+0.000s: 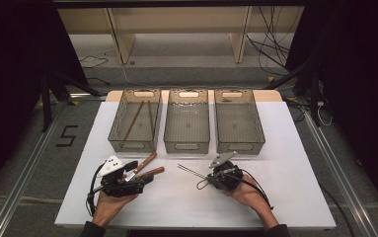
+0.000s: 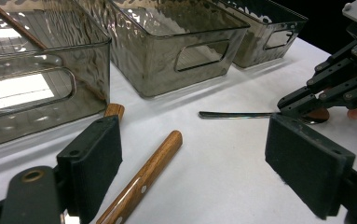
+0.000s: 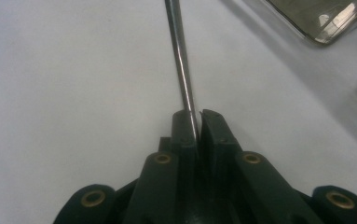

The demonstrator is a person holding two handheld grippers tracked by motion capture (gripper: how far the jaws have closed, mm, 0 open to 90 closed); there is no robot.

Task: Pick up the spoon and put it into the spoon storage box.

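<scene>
While two chopsticks (image 1: 139, 118) already lie in the left bin (image 1: 119, 129), we pinch a metal utensil (image 1: 192, 171) in the right gripper (image 1: 211, 176), left gripper (image 1: 144, 178) spread beside two unsorted wooden-handled knives (image 1: 147, 168).

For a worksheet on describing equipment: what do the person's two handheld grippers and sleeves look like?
Both the left gripper and right gripper are black, with flat rectangular padded jaws, brass-coloured rivets at the linkages, a grey three-cornered plate on top and a trailing black cable. The sleeves are dark.
</scene>
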